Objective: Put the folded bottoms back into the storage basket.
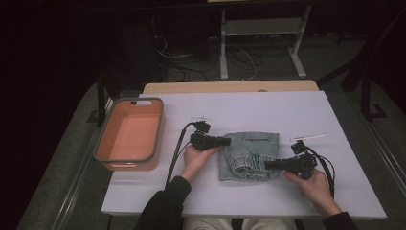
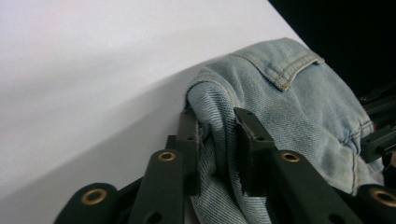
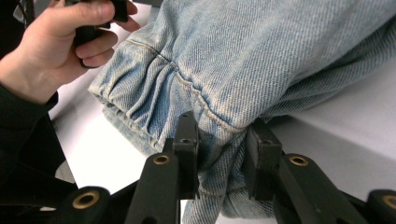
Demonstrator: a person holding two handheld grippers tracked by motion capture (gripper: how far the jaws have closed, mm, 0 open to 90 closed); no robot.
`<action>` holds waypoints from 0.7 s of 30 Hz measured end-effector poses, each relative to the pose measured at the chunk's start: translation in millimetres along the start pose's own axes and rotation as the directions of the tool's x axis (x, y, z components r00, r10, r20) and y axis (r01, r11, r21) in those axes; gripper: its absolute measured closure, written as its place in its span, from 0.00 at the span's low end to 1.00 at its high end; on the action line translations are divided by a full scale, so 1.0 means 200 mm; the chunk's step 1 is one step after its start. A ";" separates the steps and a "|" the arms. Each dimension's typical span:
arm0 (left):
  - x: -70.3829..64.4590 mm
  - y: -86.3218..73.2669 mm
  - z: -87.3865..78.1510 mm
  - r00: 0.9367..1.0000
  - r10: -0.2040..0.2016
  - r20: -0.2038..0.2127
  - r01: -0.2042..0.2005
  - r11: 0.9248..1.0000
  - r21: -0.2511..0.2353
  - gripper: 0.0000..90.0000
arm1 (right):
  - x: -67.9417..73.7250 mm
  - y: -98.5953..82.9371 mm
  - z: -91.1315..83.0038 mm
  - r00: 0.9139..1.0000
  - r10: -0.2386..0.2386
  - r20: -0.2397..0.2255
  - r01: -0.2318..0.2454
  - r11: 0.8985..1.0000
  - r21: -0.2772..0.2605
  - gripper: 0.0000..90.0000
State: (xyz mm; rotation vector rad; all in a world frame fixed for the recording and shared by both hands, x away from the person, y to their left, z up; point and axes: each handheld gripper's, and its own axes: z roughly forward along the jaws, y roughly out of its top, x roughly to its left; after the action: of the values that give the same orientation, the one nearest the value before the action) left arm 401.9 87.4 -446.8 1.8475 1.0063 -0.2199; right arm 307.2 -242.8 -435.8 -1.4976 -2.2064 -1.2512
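Nearest the camera: the person's forearms and hands, entering from the near edge of the desk (image 1: 297, 103), each holding a gripper. Left gripper (image 1: 224, 141) clamped on a fold at the left edge of the folded denim garment (image 1: 253, 151); in the left gripper view, both jaws pressed into a thick roll of cloth. Right gripper (image 1: 266, 165) clamped on the garment's near right corner; in the right gripper view, jaws closed on bunched denim just below a stitched seam. Garment lay flat near the middle of the desk, slightly toward the near side, folded into a compact rectangle with a waistband or pocket flap showing at the far edge.

Judged soft, limp and fairly heavy for cloth: likely to sag and unfold if lifted from one point only, not fragile, not slippery thanks to the coarse weave. Best held at thick seams, hems or rolled folds, where several layers give the jaws something to bite.

Orange bin (image 1: 129, 134) sat at the far left, overhanging the desk's left edge, well apart from the garment. Plenty of bare white surface on the far side and to the right; near edge close behind both hands.
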 end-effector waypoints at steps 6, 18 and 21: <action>-0.03 0.02 -0.03 1.000 0.020 -0.001 -0.020 1.000 -0.021 0.90 | 0.02 0.00 -0.02 1.000 -0.016 0.002 0.016 1.000 -0.019 0.78; -0.08 0.06 -0.08 0.999 0.053 0.000 -0.053 0.997 -0.050 0.90 | 0.07 0.01 -0.06 0.999 -0.038 -0.006 0.038 0.997 -0.061 0.78; -0.09 0.07 -0.09 0.998 0.068 -0.004 -0.068 0.996 -0.052 0.90 | 0.09 0.01 -0.08 0.999 -0.041 -0.010 0.040 0.997 -0.068 0.78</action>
State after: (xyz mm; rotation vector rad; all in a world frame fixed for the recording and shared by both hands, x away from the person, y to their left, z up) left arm 395.1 90.5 -418.4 1.8313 0.9405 -0.1499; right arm 296.1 -241.4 -415.2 -1.4731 -2.2190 -1.3558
